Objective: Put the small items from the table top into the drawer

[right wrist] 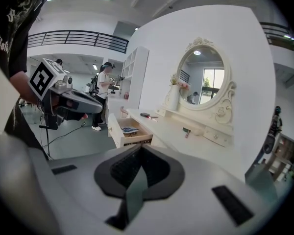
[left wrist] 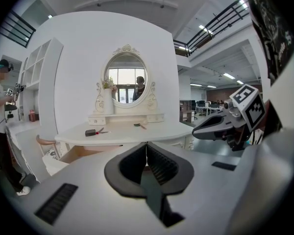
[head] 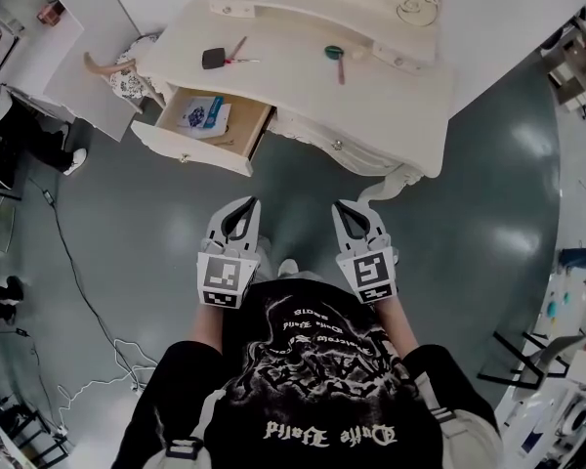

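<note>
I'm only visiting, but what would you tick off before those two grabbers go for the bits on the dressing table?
1. Drawer open, with room inside: ok; only a packet lies in it.
2. Items in plain sight on the table top: ok; black item, red-handled tool, green-headed item.
3. Left gripper empty: ok.
4. Right gripper empty: ok.
5. Jaws apart for a grasp: not ok; both are shut.
6. Grippers within reach of the table: not ok; both hang over the floor, short of it.
</note>
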